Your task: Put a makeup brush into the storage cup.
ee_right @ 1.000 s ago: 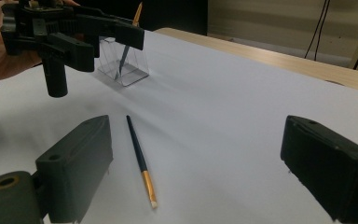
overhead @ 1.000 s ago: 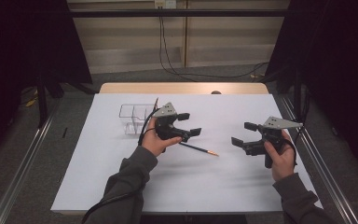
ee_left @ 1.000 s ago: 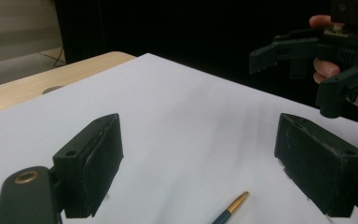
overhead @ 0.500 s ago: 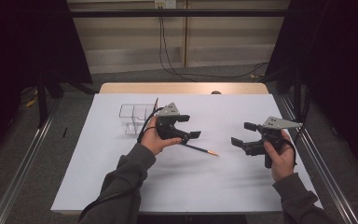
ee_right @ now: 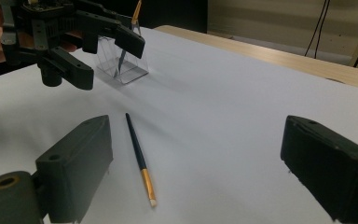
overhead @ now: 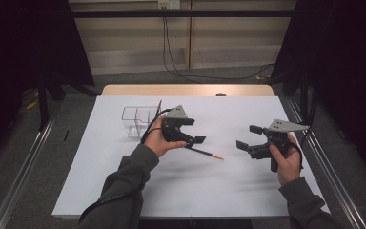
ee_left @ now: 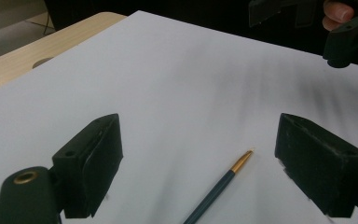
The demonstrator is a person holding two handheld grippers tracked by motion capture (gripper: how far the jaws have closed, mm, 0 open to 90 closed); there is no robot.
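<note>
A dark paintbrush (overhead: 204, 152) with a gold ferrule lies flat on the white sheet (overhead: 195, 191) near its middle. The left gripper (overhead: 194, 131) hovers just above its handle end, jaws wide apart and empty. The right gripper (overhead: 248, 137), also spread and empty, is held well apart toward the sheet's right edge; a clear plastic holder (overhead: 138, 119) stands near the far left corner.

My sleeves (overhead: 126, 179) are dark grey-green with ribbed cuffs. My left gripper (overhead: 190, 132) and right gripper (overhead: 249, 138) are matt black, each topped by a grey three-cornered plate (overhead: 177, 112). Their blocky pads (ee_left: 100, 156) have rounded corners and a small hole, with a brass-ringed socket at the base. A black cable (overhead: 105, 202) trails along my left sleeve.
</note>
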